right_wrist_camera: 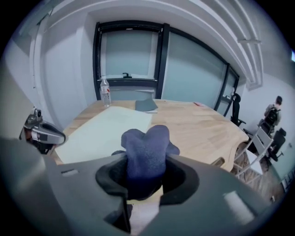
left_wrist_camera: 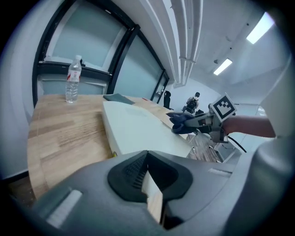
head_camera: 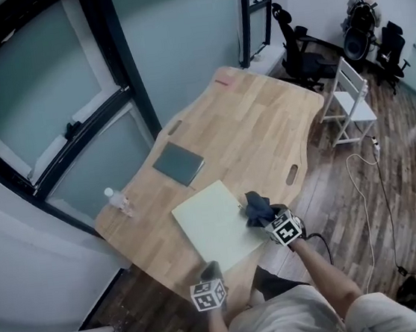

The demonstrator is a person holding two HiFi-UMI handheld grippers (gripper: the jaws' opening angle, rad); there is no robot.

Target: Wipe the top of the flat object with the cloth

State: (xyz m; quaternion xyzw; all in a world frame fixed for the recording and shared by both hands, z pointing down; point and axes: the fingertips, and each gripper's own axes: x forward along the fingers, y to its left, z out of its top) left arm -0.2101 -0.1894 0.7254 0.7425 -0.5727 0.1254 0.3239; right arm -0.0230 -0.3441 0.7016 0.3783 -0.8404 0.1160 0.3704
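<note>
Currently, one dark blue cloth (right_wrist_camera: pixel 146 147) is clamped in the right gripper (right_wrist_camera: pixel 145 180), at the right edge of one pale flat board (head_camera: pixel 215 227) on the table (head_camera: pixel 264 132). Left gripper (left_wrist_camera: pixel 146 179): jaws together, empty. One bottle (head_camera: pixel 118 201), label unreadable.

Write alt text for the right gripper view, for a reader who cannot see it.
The right gripper is shut on a dark blue cloth at a wooden table. Ahead are a pale flat board and an upright water bottle.

R claw (right_wrist_camera: pixel 143 184) clamped on blue cloth (right_wrist_camera: pixel 146 152), pale board (right_wrist_camera: pixel 103 131) ahead
</note>
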